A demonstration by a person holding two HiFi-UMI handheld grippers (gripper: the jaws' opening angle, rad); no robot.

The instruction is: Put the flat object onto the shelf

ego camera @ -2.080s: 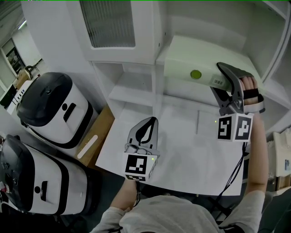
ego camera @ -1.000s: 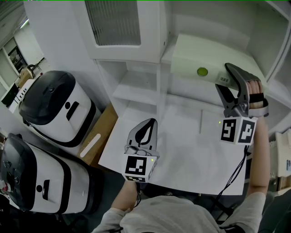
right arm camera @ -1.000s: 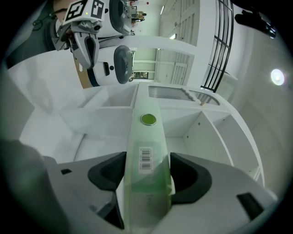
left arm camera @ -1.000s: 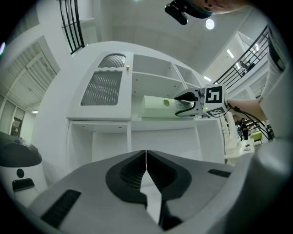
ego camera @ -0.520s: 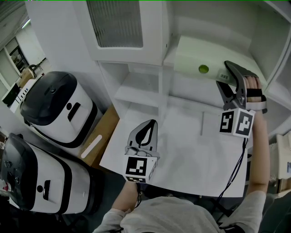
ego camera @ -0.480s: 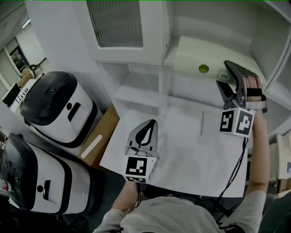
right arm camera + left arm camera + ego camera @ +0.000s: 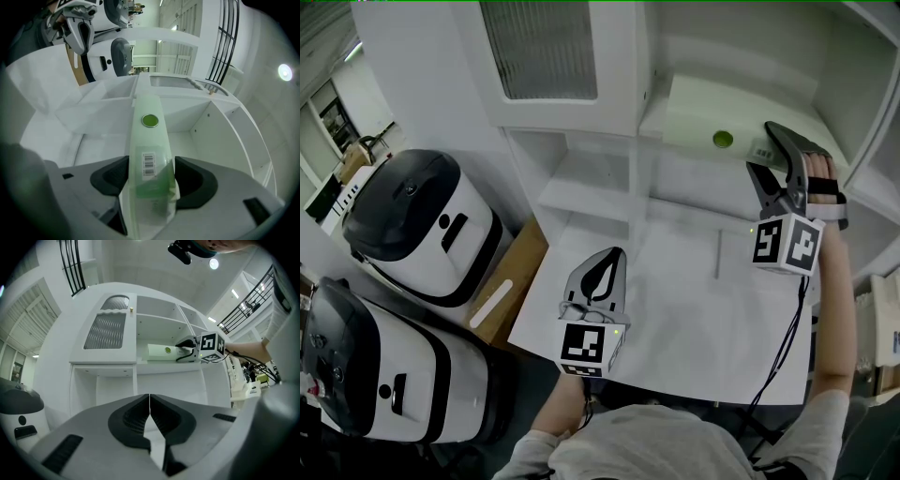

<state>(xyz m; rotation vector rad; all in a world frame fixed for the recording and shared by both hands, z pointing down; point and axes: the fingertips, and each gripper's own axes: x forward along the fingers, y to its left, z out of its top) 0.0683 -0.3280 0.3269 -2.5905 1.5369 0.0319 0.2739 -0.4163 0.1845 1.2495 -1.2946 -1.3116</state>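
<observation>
The flat object is a pale green folder with a green round button (image 7: 712, 117) (image 7: 149, 140) and a barcode label. My right gripper (image 7: 769, 161) (image 7: 149, 180) is shut on its near edge and holds it level inside the upper right shelf compartment (image 7: 741, 56) of the white cabinet. In the left gripper view the folder (image 7: 164, 351) lies just over the shelf board. Whether it touches the board I cannot tell. My left gripper (image 7: 602, 265) (image 7: 149, 420) hangs shut and empty over the white table (image 7: 675, 309).
A white cabinet door with ribbed glass (image 7: 548, 52) stands left of the compartment. Lower open shelves (image 7: 591, 192) sit below it. Two black-and-white machines (image 7: 412, 225) (image 7: 366, 375) and a brown board (image 7: 511, 286) are at the left of the table.
My right gripper has carried the folder up and farther back into the shelf compartment. The left gripper has stayed where it was.
</observation>
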